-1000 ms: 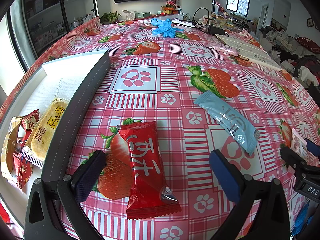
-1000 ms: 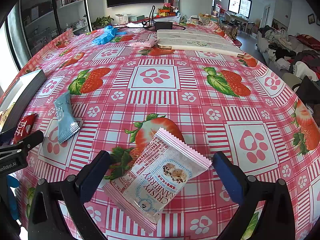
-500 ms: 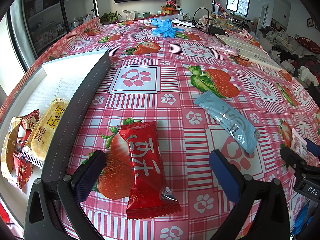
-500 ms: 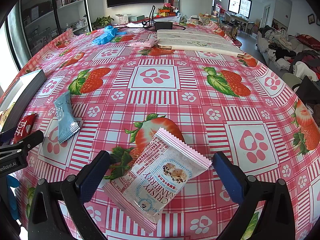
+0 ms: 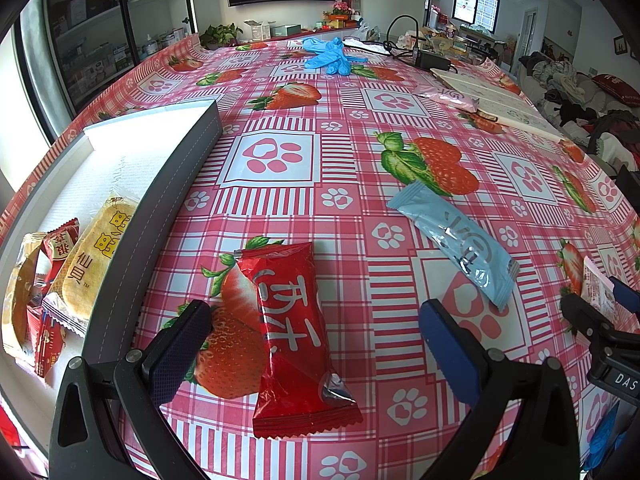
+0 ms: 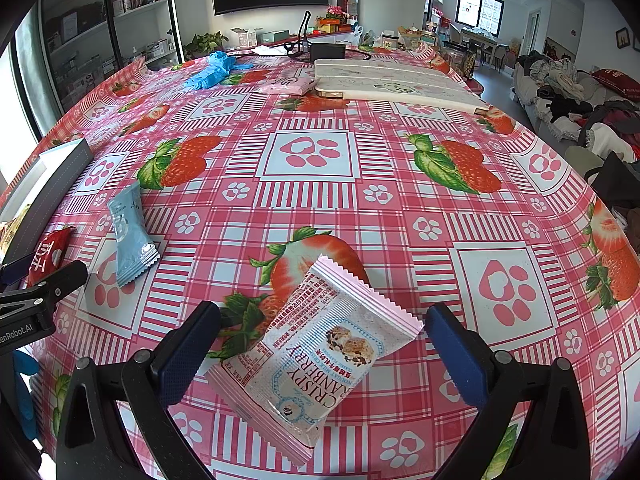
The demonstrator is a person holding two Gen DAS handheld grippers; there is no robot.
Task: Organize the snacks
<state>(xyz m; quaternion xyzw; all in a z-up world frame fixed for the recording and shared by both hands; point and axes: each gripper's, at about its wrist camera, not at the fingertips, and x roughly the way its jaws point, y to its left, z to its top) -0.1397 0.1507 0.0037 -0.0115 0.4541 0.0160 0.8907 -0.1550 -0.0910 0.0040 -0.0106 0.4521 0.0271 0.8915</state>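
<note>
My left gripper point(image 5: 314, 344) hangs low over the strawberry tablecloth point(image 5: 276, 160) with its jaws spread wide, and the red snack packet point(image 5: 294, 336) lies flat between them, touching neither pad. Its far end reaches past my fingertips; its near crimped edge sits just short of the bottom of my view. To the left stands the grey-walled tray point(image 5: 160, 216), white inside. It already holds a yellow rice cracker packet point(image 5: 90, 260) against the wall and some red and orange wrappers point(image 5: 38, 280) that overlap one another (I cannot separate them or read them, and the frame edge cuts them off). Right of my jaws lies the light blue sachet point(image 5: 454, 240), apart from the red packet.

My right gripper point(image 6: 322, 348) is likewise spread open, with the pink-and-white cranberry nougat packet point(image 6: 320, 356) lying askew between the pads, one corner close to the right pad; I cannot tell whether it touches. From the left camera only a sliver of this packet shows at the far right, behind the other gripper's black frame. From the right camera the tray is only a dark wall at the left edge, its contents nearly all hidden, and the red packet is half covered by my left gripper's finger.

Farther back lie blue gloves point(image 6: 212, 70), a pink pouch point(image 6: 288, 87) and a long white board point(image 6: 394, 84).
</note>
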